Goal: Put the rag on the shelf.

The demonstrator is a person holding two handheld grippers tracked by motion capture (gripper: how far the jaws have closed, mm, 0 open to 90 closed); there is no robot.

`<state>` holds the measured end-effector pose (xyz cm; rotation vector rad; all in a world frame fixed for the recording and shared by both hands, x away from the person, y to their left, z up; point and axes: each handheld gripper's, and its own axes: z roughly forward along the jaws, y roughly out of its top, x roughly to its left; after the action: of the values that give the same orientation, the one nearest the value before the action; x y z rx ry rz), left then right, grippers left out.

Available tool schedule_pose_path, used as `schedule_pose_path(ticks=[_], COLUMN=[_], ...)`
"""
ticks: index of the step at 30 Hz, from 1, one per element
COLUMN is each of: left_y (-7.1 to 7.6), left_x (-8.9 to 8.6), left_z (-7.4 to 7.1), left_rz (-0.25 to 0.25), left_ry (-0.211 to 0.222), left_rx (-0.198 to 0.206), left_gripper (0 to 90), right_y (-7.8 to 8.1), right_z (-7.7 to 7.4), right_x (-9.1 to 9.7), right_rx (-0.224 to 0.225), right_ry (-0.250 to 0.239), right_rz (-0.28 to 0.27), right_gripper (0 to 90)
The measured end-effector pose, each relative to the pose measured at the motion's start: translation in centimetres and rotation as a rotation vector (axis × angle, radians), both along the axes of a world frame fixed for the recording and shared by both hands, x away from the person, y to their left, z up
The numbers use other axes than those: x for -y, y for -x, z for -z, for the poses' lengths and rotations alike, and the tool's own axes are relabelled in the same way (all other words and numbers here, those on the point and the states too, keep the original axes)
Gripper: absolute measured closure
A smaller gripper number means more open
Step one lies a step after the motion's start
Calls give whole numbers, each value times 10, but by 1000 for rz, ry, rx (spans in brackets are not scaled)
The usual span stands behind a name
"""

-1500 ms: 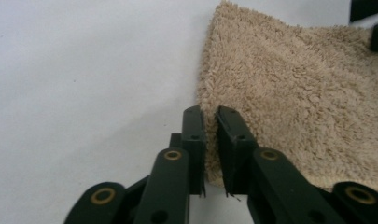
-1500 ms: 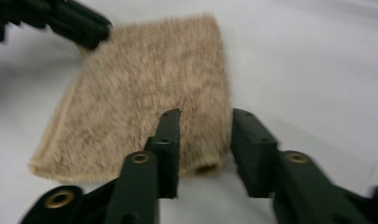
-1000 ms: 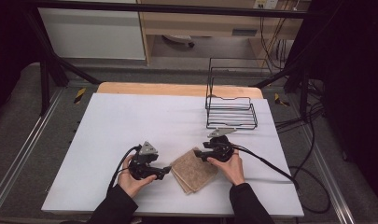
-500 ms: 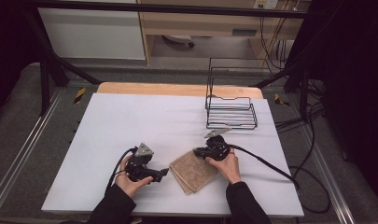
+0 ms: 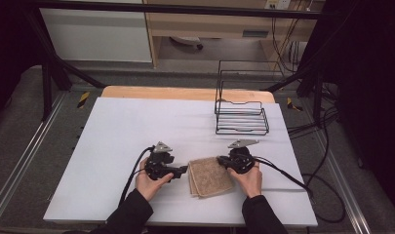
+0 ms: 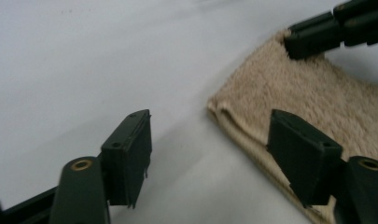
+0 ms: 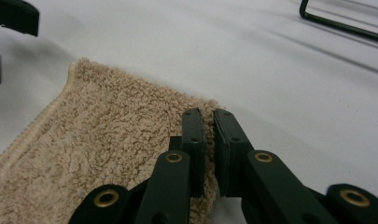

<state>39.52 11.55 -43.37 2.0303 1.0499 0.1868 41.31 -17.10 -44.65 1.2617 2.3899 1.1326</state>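
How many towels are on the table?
1: a folded beige towel lies near the table's front edge, between the left gripper and right gripper. Layers may hide another.

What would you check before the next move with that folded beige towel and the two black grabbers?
1. Right gripper clamped on the towel edge: ok, jaws pinched together on the fabric.
2. Left gripper gripping the towel: not ok, its jaws have just been closing but stand apart, one over the towel corner, one over bare table.
3. Towel lying flat and folded: ok.
4. Wire rack clear of the towel: ok, it stands apart farther back.
5. Cables clear of the towel: ok.
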Motion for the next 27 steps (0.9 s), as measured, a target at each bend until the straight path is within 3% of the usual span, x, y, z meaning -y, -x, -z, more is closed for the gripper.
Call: schedule_pose_path(ticks=[3, 6, 7, 8, 14, 17, 21, 27], left_y=[-9, -19, -19, -21, -23, -22, -23, -22], left_x=[13, 26, 26, 28, 31, 29, 29, 31], left_z=[1, 5, 5, 6, 12, 13, 15, 16], left_rz=[-6, -4, -4, -6, 4, 13, 31, 31], left_ry=[5, -24, -24, -30, -54, -44, -50, -35], left_rx=[1, -12, -12, -18, -34, -45, -47, -59], left_gripper=[366, 441, 455, 484, 593, 643, 654, 728], right_y=[0, 0, 0, -1, -7, -13, -16, -16], right_z=[2, 0, 0, -2, -3, 1, 4, 6], right_x=[0, 2, 2, 4, 7, 6, 5, 4], right_rx=[4, 38, 38, 59, 70, 36, 21, -17], right_ry=[4, -12, -12, -25, -13, 13, 10, -12], right_rz=[-2, -9, -9, -25, -40, -53, -54, -74], right_gripper=[809, 684, 684, 593, 517, 514, 504, 641])
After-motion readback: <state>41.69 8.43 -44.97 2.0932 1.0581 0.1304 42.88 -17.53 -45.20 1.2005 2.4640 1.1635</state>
